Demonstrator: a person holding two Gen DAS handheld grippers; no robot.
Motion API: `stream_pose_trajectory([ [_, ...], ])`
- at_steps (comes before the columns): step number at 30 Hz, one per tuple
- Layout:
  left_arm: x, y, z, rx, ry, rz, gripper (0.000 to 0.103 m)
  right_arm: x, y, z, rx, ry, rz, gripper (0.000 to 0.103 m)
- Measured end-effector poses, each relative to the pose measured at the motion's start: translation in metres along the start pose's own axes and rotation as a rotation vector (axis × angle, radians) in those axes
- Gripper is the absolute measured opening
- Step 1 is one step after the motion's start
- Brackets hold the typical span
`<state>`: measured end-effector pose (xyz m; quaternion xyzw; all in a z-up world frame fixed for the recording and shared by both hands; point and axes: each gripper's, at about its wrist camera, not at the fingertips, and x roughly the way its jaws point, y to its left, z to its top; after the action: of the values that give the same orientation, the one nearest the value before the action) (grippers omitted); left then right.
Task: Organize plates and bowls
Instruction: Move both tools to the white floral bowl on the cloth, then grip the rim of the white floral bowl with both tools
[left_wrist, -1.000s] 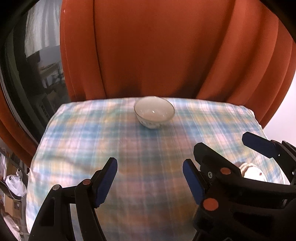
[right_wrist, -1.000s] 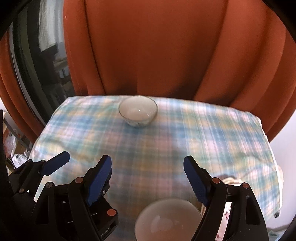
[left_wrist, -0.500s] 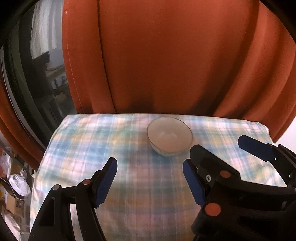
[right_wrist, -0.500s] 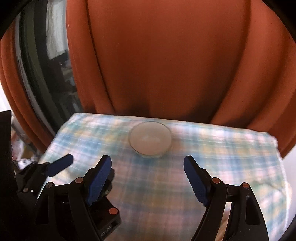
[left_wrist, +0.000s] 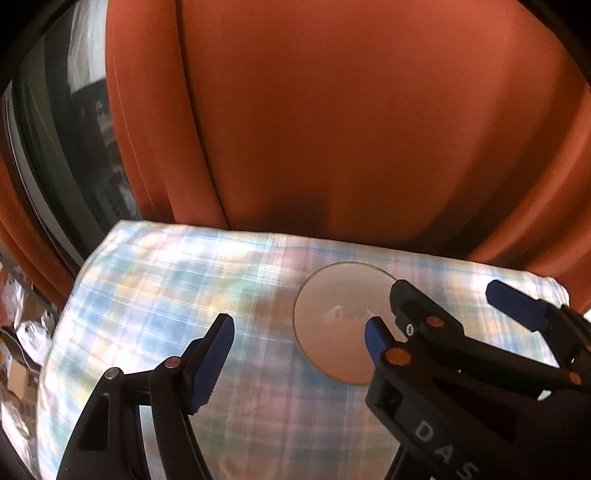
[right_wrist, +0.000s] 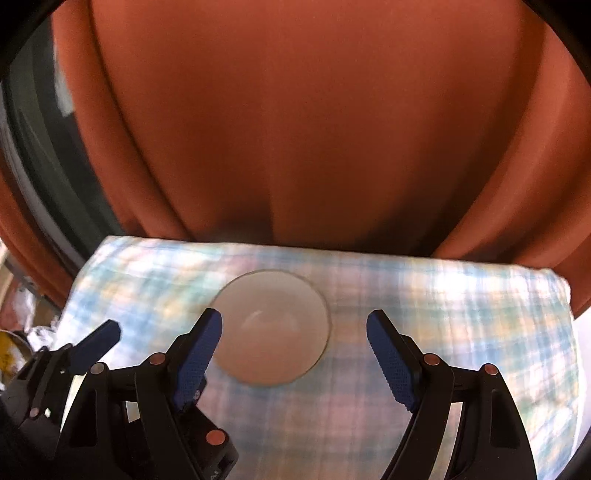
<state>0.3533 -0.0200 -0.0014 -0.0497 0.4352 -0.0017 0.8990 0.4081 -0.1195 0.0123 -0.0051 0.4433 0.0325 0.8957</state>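
- Bowl (left_wrist: 340, 321) (right_wrist: 271, 328): pale, round, sitting upright on a checked cloth (left_wrist: 155, 295) (right_wrist: 461, 302) over the surface, toward the far edge, close to the orange curtain (left_wrist: 351, 129) (right_wrist: 314, 129) hanging behind.
- Left hand-held gripper (left_wrist: 299, 349): jaws spread wide, nothing held; blue right pad (left_wrist: 375, 341) overlapping the bowl's right part in the left wrist view, left pad (left_wrist: 214, 363) over bare cloth well to the bowl's left; contact with the bowl not clear from either view.
- Right hand-held gripper (right_wrist: 295, 363): jaws likewise wide apart, nothing gripped; blue left pad (right_wrist: 197, 360) overlapping the bowl's left rim in the right wrist view, right pad (right_wrist: 389, 360) over cloth just right of the bowl; whether touching, cannot tell.
- Seen from the left wrist view: right hand-held gripper (left_wrist: 454, 306) reaching in from the lower right, its near arm crossing the bowl's right rim.
- Seen from the right wrist view: left hand-held gripper (right_wrist: 155, 339) at the lower left, beside and partly behind the right one.
- Dark window (left_wrist: 74, 147) at far left; picture blurred, so no pattern readable on the bowl.
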Motion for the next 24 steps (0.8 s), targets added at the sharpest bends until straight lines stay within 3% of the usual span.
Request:
stream_pose_trajectory([
  [7,0.035,-0.009,0.005,0.010,0.008,0.016,0.075,0.041,-0.019,0.002,0.076,0.026,0.119,0.084],
  [9,0.046,-0.008,0.005,0.001,0.017,0.007,0.074,0.048,-0.021,0.001,0.085,0.024,0.103,0.084],
  [11,0.055,-0.007,0.004,0.002,0.024,-0.022,0.065,0.054,-0.021,0.000,0.086,0.026,0.081,0.084],
  [14,0.068,-0.008,0.003,0.021,0.048,-0.032,0.063,0.066,-0.023,-0.004,0.096,0.045,0.096,0.075],
  [16,0.075,-0.008,0.001,0.027,0.065,-0.033,0.063,0.074,-0.023,-0.006,0.103,0.067,0.096,0.064],
  [21,0.087,-0.010,-0.001,0.028,0.100,0.038,0.061,0.089,-0.025,-0.012,0.119,0.098,0.103,0.061],
  [24,0.095,-0.012,-0.003,0.033,0.127,0.043,0.054,0.093,-0.026,-0.012,0.127,0.111,0.103,0.052],
])
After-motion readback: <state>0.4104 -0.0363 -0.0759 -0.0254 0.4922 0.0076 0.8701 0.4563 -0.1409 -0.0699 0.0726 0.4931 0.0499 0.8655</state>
